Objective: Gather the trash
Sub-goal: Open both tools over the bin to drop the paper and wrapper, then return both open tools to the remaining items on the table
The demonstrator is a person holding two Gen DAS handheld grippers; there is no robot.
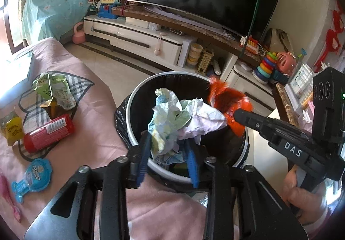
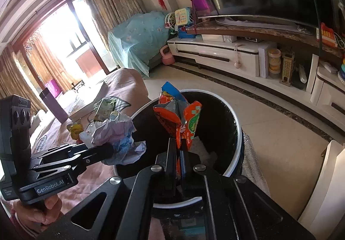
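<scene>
Here both pieces of trash hang over the open bin (image 1: pixel 138 97), so the drop looks like the step in hand. The left gripper (image 1: pixel 167 149) has its blue-padded fingers clamped on a crumpled paper wad (image 1: pixel 183 119), pale and creased, above the black liner. The right gripper (image 2: pixel 179 153) pinches a shiny orange snack bag (image 2: pixel 179 119), foil-lined and torn open. Next, I judge, each pair of fingers needs to part so the pieces fall inside. More trash waits on the pink-covered table (image 1: pixel 90 93): a red tube (image 1: pixel 48 133), a green wrapper (image 1: pixel 55 91), a yellow packet (image 1: pixel 13 130) and a blue pouch (image 1: pixel 32 177).
</scene>
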